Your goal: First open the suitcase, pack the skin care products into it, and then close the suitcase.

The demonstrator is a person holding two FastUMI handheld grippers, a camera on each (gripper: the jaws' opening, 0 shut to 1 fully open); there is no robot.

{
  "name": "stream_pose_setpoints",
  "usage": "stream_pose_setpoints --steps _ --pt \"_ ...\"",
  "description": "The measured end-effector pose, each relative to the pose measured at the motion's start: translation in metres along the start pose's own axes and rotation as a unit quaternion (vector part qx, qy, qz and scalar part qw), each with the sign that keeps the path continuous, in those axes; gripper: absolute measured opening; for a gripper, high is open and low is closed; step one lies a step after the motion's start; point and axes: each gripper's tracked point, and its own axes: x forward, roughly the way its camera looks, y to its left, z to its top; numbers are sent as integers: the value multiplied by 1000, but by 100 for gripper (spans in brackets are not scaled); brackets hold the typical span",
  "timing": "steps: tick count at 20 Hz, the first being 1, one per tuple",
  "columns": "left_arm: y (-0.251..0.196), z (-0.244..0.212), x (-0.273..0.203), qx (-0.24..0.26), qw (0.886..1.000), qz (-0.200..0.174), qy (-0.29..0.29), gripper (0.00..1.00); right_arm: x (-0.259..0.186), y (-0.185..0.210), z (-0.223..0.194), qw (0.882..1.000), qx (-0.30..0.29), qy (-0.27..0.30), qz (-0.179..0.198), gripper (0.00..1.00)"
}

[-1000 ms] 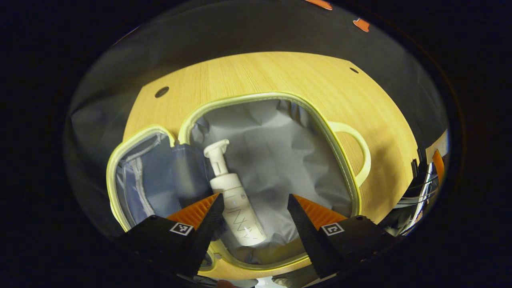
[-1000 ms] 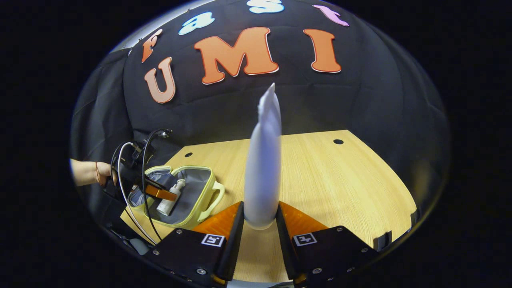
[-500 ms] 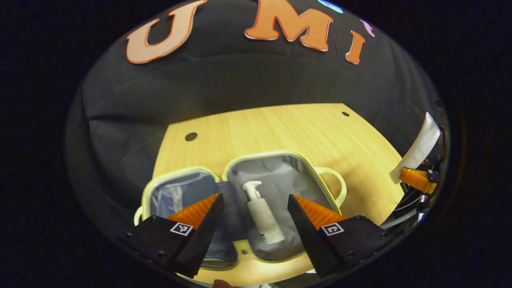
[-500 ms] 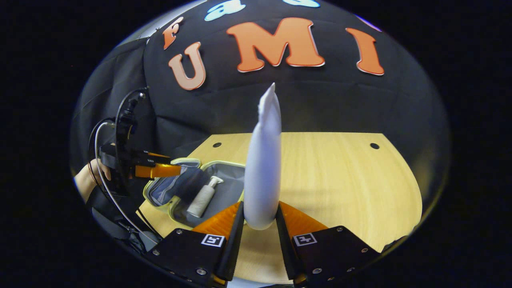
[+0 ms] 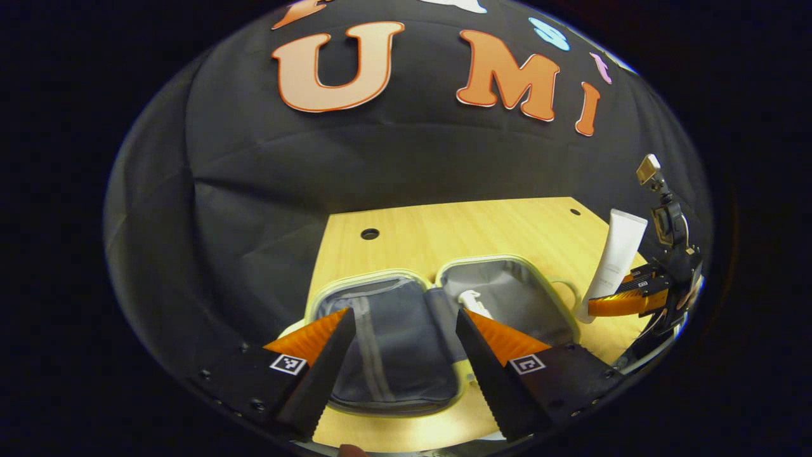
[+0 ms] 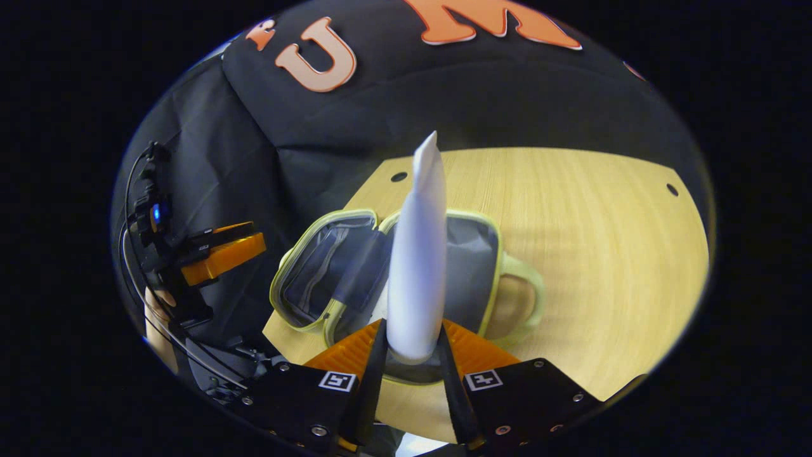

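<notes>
A small yellow-rimmed suitcase lies open on the wooden table, its grey lining showing. A white pump bottle lies in its right half, mostly behind my left finger. My left gripper hangs open above the suitcase's near edge, holding nothing. My right gripper is shut on a white tube that stands upright between its fingers, over the open suitcase. In the left gripper view the tube and the right gripper are at the far right, beside the suitcase handle.
The wooden table stretches bare to the right of the suitcase, with small round holes near its back corners. The black cloth wall rises behind it. A hand holds the left gripper at the table's left edge.
My left gripper has pulled back and up from the suitcase, leaving the pump bottle inside. My right gripper has carried the tube leftward until it hangs over the suitcase.
</notes>
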Motion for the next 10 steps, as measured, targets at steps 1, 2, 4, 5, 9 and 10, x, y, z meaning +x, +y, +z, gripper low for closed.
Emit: stream_pose_setpoints --steps 1,2,4,5,9,10 --pt "7 -7 -1 -4 1000 3 2 100 9 -1 -5 1000 4 16 -2 48" --pt "12 -12 -2 -9 1000 2 7 100 18 -3 -10 999 7 31 -10 48" --pt "25 -27 -2 -21 1000 5 19 100 34 -9 -23 996 24 72 -35 49" --pt "30 -36 -1 -27 999 5 27 100 43 -11 -27 994 34 89 -46 48" --pt "47 -60 5 -42 998 10 53 100 68 -13 -36 989 58 114 -70 49" --pt "50 -62 5 -43 997 11 56 100 70 -6 -33 990 68 110 -64 49"
